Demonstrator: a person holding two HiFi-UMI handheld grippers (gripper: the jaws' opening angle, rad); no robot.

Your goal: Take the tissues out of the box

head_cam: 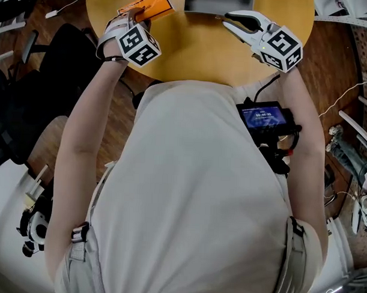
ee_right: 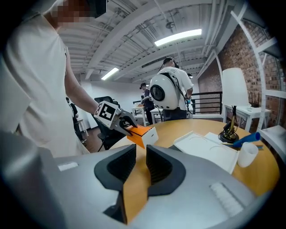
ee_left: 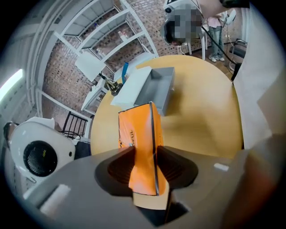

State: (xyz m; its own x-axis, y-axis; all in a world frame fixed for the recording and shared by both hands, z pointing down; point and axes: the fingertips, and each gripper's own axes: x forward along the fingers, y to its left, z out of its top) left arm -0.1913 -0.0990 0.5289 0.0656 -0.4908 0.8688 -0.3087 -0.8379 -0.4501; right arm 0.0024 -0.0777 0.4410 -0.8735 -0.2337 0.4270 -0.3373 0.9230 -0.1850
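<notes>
An orange tissue box [head_cam: 153,3] is held just over the far left of the round wooden table [head_cam: 193,47]. My left gripper [head_cam: 131,16] is shut on its near end. In the left gripper view the box [ee_left: 138,134] stands on edge, pinched between both pads, with my left gripper [ee_left: 144,154] around it. No tissue shows outside the box. My right gripper [head_cam: 227,19] hovers over the table to the right, pointing left at the box, jaws a narrow gap apart and empty. From my right gripper [ee_right: 140,156] the box [ee_right: 139,133] shows its white end face.
A grey open tray [ee_left: 156,87] lies on the table beyond the box. In the right gripper view a white tray [ee_right: 208,150], a white cup [ee_right: 247,154] and a small black stand [ee_right: 230,132] sit on the table's right side. Chairs and people stand around the table.
</notes>
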